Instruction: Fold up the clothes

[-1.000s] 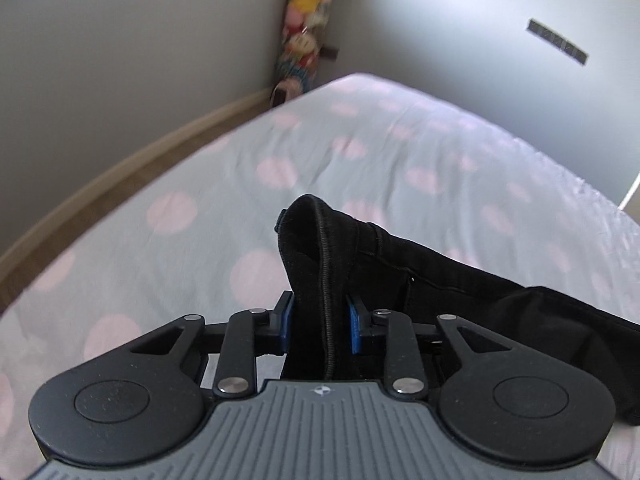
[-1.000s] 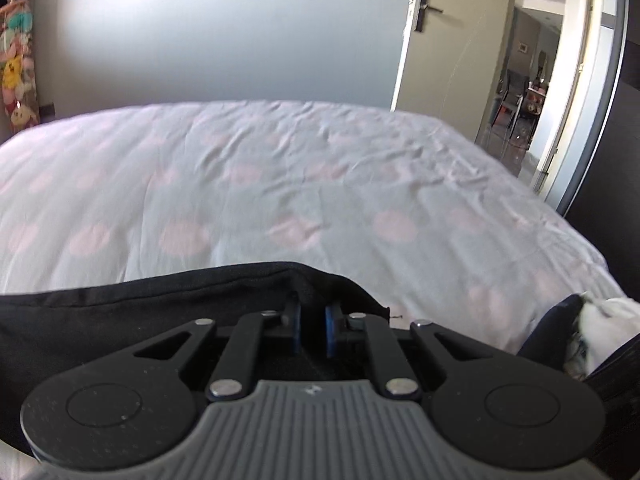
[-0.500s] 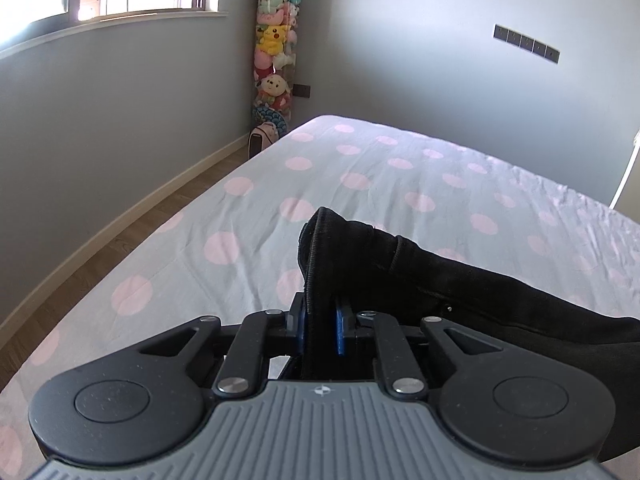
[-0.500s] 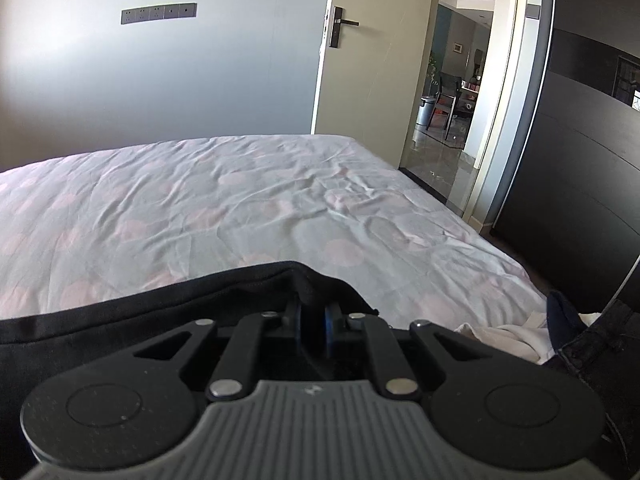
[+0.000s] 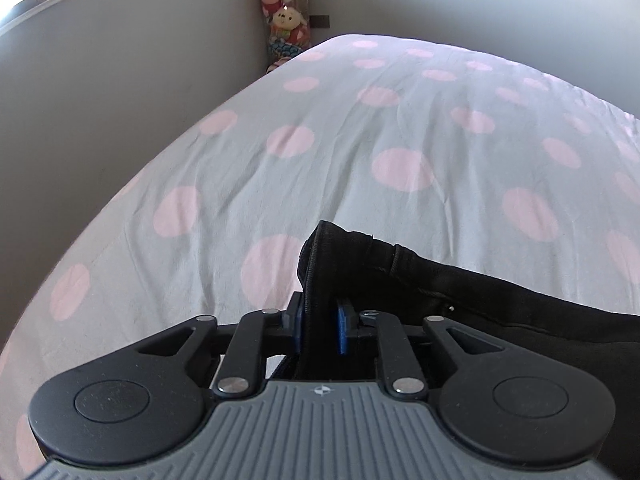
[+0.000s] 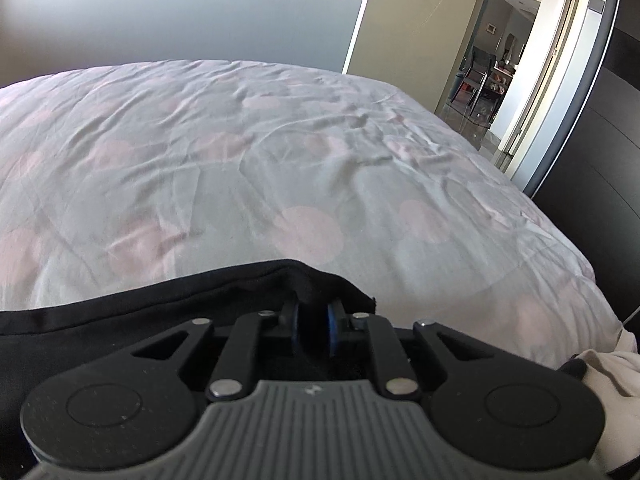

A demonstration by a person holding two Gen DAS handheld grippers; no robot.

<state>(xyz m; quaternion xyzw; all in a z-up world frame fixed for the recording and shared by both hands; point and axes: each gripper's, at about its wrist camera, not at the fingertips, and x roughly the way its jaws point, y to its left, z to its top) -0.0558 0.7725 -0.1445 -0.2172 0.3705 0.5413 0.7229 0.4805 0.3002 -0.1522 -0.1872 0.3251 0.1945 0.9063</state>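
A black garment (image 5: 500, 304) lies on the spotted bed sheet (image 5: 360, 140), stretched between both grippers. My left gripper (image 5: 319, 330) has a ribbed, stitched edge of it standing up between its blue pads (image 5: 296, 326). The jaws are opening, though the cloth still fills the gap. In the right wrist view the black garment (image 6: 140, 304) runs off to the left. Its hem drapes over my right gripper (image 6: 313, 330), whose jaws are also opening with cloth still between the blue pads (image 6: 332, 330).
The bed sheet (image 6: 280, 140) is wrinkled towards the far right. A column of plush toys (image 5: 284, 12) stands in the corner by the wall. An open doorway (image 6: 500, 60) and a dark panel (image 6: 600, 140) lie right of the bed. Pale clothing (image 6: 608, 372) sits at its right edge.
Both grippers have come down closer to the bed, carrying the black garment with them. Both pairs of pads stand slightly wider than half a second ago. The cloth is still between them.
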